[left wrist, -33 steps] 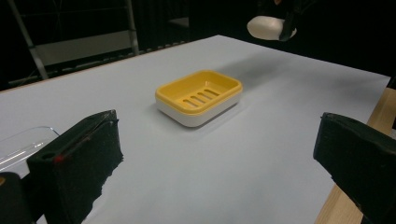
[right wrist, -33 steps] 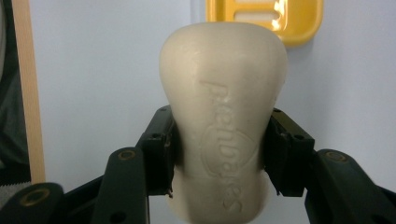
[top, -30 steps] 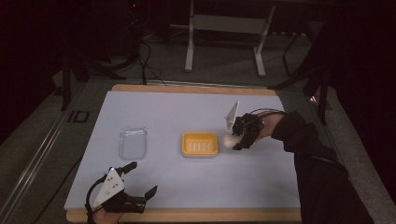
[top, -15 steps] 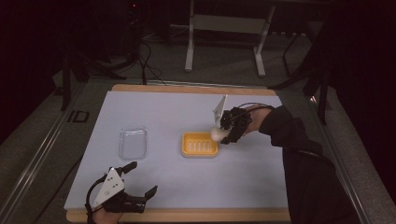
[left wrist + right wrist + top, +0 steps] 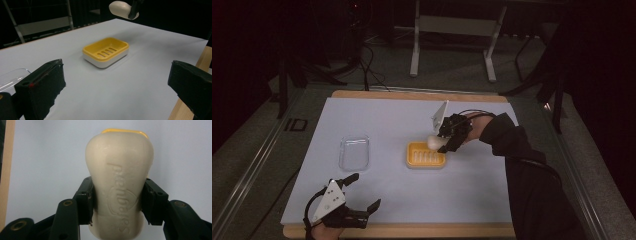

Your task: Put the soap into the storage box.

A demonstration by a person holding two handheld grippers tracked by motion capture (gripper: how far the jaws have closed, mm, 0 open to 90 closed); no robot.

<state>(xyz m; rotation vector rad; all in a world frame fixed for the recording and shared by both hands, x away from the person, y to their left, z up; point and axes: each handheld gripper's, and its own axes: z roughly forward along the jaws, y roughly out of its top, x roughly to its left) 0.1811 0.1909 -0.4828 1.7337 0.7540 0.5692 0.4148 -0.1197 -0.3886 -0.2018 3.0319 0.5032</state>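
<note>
soap bar [image 5: 119, 192] | long axis along right gripper [image 5: 451, 138], fingers clamped on it | above soap dish [image 5: 426, 154]

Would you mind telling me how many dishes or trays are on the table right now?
2. The yellow soap dish sits near the table's middle, just under the soap bar held by the right gripper. The clear tray lies to its left, empty. Nothing seems hidden.

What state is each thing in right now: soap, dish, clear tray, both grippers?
soap bar: clamped, held in the air beside the dish
soap dish: empty, upright on the table
clear tray: empty, flat on the table
right gripper: shut on the soap bar
left gripper: open, holding nothing
</note>
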